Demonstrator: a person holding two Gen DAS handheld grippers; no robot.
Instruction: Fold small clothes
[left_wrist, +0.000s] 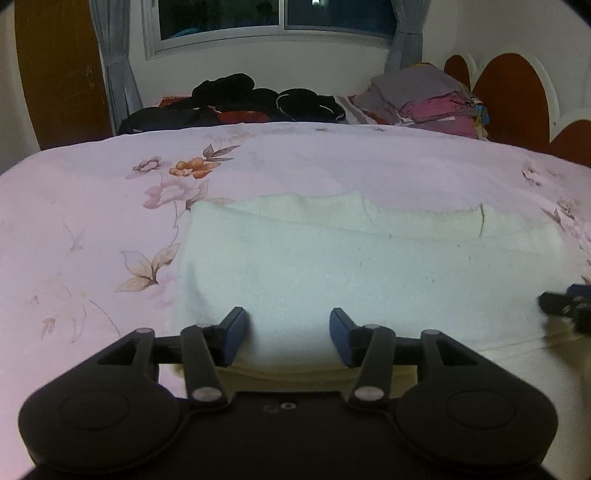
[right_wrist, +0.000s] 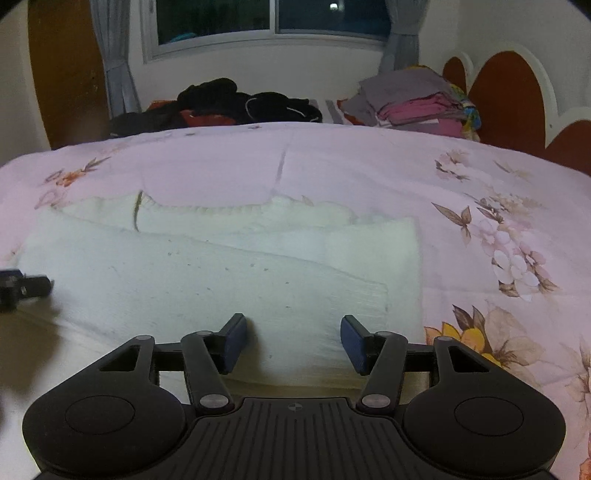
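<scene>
Over the near edge of the folded white knit garment (left_wrist: 332, 266) on your pink floral bedspread (left_wrist: 92, 221), your left tool (left_wrist: 288, 334) and right tool (right_wrist: 293, 339) hover level, jaws apart, dark clothes pile (left_wrist: 240, 99) beyond.

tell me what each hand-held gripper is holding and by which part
Nothing is held. The left hand-held gripper and right hand-held gripper are both open over the white garment's near edge.

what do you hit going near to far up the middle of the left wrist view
left gripper, open → white garment lying flat → bare flowered bedspread → dark clothes pile at the far edge → white wall, then the window
</scene>
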